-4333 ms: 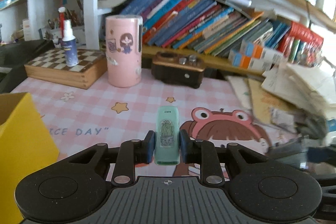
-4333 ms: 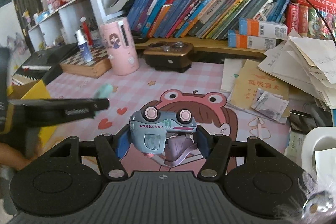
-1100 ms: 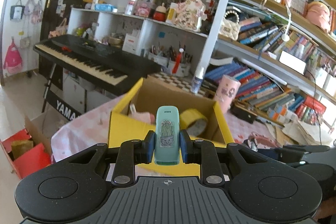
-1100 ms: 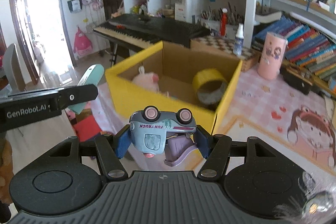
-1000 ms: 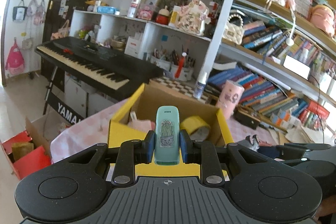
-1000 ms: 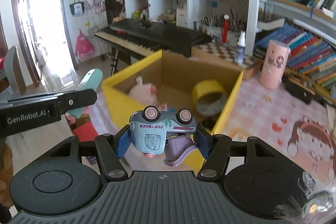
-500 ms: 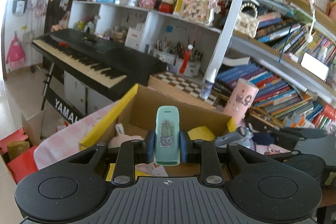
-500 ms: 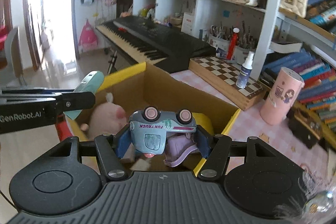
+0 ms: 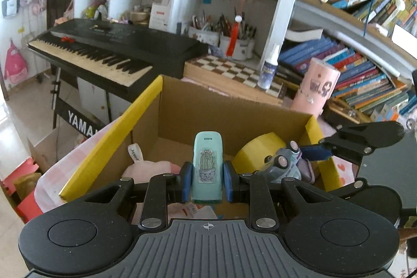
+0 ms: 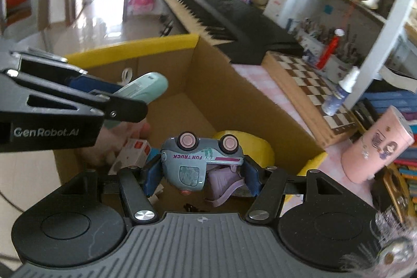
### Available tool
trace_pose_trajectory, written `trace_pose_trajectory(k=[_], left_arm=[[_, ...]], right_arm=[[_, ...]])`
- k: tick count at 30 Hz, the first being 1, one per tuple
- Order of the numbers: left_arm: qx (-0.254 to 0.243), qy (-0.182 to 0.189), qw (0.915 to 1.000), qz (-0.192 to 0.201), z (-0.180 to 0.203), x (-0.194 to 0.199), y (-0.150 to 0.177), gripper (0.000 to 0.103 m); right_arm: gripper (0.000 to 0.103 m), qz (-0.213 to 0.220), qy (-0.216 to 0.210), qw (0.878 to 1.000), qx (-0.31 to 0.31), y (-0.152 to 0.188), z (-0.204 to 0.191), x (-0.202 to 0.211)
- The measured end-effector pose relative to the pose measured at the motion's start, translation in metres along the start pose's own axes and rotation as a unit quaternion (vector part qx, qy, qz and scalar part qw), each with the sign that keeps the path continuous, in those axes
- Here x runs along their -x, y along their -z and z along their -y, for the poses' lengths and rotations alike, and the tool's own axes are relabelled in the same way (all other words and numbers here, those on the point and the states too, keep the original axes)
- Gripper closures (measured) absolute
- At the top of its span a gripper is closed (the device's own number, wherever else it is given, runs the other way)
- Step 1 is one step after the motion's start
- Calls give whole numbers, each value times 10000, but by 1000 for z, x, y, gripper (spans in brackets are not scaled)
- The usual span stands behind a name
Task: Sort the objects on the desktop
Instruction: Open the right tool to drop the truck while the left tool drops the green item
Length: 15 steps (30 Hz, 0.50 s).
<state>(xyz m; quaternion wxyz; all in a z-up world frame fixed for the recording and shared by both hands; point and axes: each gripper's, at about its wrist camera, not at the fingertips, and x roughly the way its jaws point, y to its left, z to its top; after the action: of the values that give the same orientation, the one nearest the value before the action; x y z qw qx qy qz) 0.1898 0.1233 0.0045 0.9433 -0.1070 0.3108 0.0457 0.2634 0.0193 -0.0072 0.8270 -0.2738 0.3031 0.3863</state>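
Left tongs (image 9: 206,185) pinching a stapler (image 9: 207,168), right tongs (image 10: 202,175) a toy truck (image 10: 200,160), over the part-filled box (image 9: 198,111), release pending

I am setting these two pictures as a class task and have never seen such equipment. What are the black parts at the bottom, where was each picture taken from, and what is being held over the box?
The black parts are two hand-held grippers, one in each of a person's hands. Each carries a wide-angle camera that looks forward along its two fingers, so each picture shows its own gripper from behind.

In the left camera's picture, the left gripper is shut on a mint case with a cactus sticker. The right gripper comes in from the right side.

In the right camera's picture, the right gripper is shut on an upside-down toy truck marked FUN TRUCK.

Both are held over an open yellow box. Inside lie a yellow tape roll, a pink plush toy and some smaller items. Behind stand a chessboard, a spray bottle, a pink cylinder and a keyboard.
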Motion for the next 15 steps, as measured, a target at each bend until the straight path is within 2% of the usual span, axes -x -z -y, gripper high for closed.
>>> trace_pose_trajectory(k=[8, 15], left_arm=[[-124, -12, 9990, -419, 2, -22, 3, 80], [-198, 25, 9982, -573, 4, -30, 3, 79]], right_arm=[[42, -254, -207, 9987, 387, -4, 2, -22], [42, -444, -418, 9962, 616, -5, 1, -29]])
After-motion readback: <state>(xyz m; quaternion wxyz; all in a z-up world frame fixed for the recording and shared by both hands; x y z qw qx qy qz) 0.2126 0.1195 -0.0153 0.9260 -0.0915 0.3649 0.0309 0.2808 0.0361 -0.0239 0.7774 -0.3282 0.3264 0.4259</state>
